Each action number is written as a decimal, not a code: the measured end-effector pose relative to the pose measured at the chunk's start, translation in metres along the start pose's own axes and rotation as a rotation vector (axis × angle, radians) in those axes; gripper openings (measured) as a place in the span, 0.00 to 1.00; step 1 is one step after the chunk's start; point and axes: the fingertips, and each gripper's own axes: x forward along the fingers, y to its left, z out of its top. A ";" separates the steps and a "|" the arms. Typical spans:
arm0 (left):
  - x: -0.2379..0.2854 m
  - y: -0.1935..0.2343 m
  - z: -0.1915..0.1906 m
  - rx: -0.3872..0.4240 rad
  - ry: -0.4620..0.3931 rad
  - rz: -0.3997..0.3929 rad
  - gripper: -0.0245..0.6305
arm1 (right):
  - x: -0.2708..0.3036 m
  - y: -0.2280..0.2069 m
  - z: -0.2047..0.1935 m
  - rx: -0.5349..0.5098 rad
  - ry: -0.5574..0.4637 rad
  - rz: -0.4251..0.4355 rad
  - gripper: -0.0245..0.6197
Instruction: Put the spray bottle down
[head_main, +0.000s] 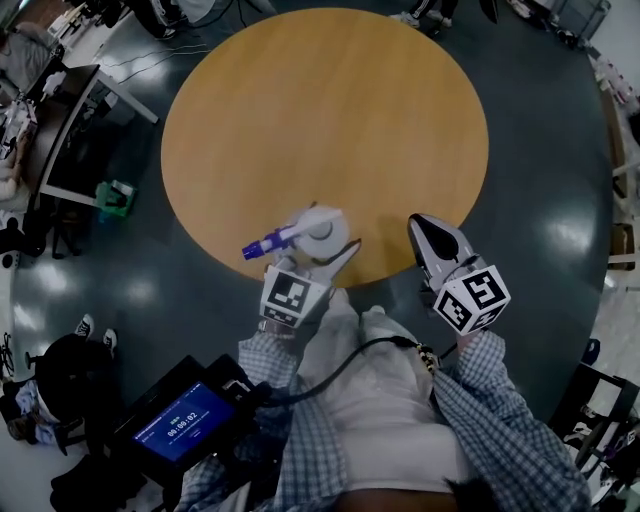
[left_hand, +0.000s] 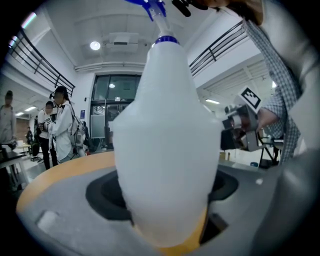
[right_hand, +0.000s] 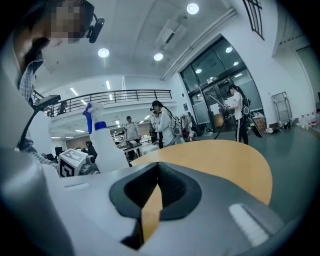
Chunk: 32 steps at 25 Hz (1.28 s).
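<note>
A white spray bottle (head_main: 320, 232) with a blue nozzle (head_main: 262, 243) pointing left is upright over the near edge of the round wooden table (head_main: 330, 110). My left gripper (head_main: 318, 245) is shut on its body. In the left gripper view the bottle (left_hand: 165, 125) fills the space between the jaws of my left gripper (left_hand: 165, 205); whether its base rests on the table is unclear. My right gripper (head_main: 428, 232) hovers to the right at the table's near edge, shut and holding nothing. From the right gripper view, the bottle (right_hand: 102, 142) stands left of my right gripper (right_hand: 150, 197).
Dark floor surrounds the table. A desk (head_main: 70, 130) and a small green object (head_main: 115, 198) are on the left. A screen device (head_main: 185, 425) with a cable hangs at the person's front. Several people (right_hand: 162, 125) stand beyond the table's far side.
</note>
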 end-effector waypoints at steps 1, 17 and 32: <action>0.005 0.004 -0.001 -0.001 0.003 -0.003 0.67 | 0.003 -0.003 0.000 0.008 0.006 -0.001 0.04; 0.071 0.045 -0.072 -0.074 0.040 -0.025 0.67 | 0.048 -0.030 -0.033 0.040 0.116 0.001 0.04; 0.083 0.042 -0.086 -0.068 0.067 -0.066 0.67 | 0.059 -0.040 -0.034 0.040 0.138 0.010 0.04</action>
